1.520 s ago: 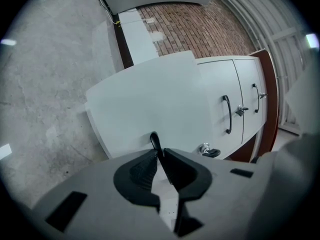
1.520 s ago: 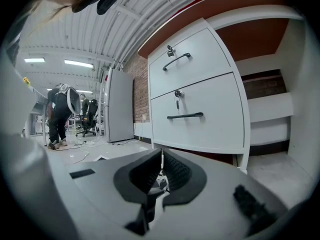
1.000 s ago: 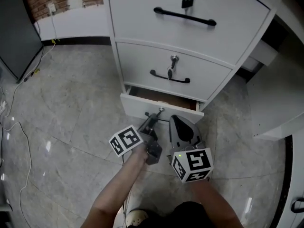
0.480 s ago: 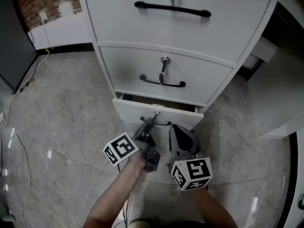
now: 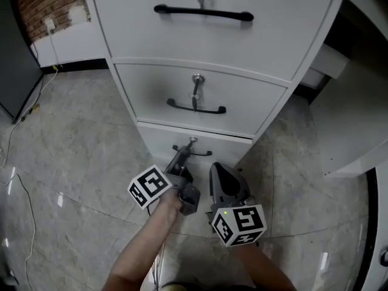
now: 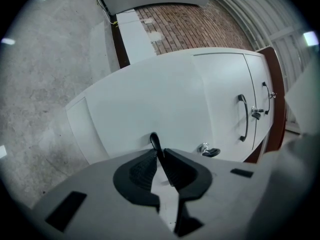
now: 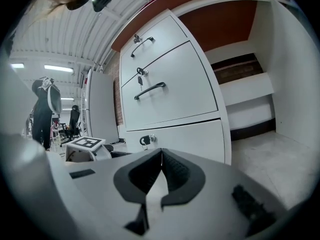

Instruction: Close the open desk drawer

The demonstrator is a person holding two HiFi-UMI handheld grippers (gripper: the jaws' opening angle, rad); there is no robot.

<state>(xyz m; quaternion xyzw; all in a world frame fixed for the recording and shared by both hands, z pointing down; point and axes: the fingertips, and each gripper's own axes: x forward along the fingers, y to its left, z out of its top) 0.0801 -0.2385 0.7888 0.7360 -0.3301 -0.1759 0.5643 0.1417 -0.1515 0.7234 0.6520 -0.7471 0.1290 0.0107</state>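
The white bottom drawer (image 5: 227, 152) of the cabinet sits nearly flush with the drawers above; no gap into it shows in the head view. My left gripper (image 5: 182, 157) reaches level to its front and is shut on the thin black drawer handle (image 5: 202, 152). In the left gripper view the handle (image 6: 155, 141) sticks up between the dark pads (image 6: 141, 166), with the drawer front (image 6: 150, 99) close behind. My right gripper (image 5: 219, 170) hangs just right of the left one, short of the drawer, shut with nothing in it. Its pads (image 7: 176, 170) meet in front of the drawer (image 7: 192, 140).
Above are two more drawers with black handles (image 5: 203, 13) (image 5: 195, 109) and keys in their locks. The bottom drawer's lock also holds a key (image 7: 145, 140). Cables (image 5: 15, 180) trail over the tile floor at left. A white desk panel (image 5: 351, 120) stands at right. A person (image 7: 45, 109) stands far off.
The bottom drawer has slid in: the open gap with its brown inside is gone. My left gripper went toward the cabinet with the handle. The right gripper sank a little.
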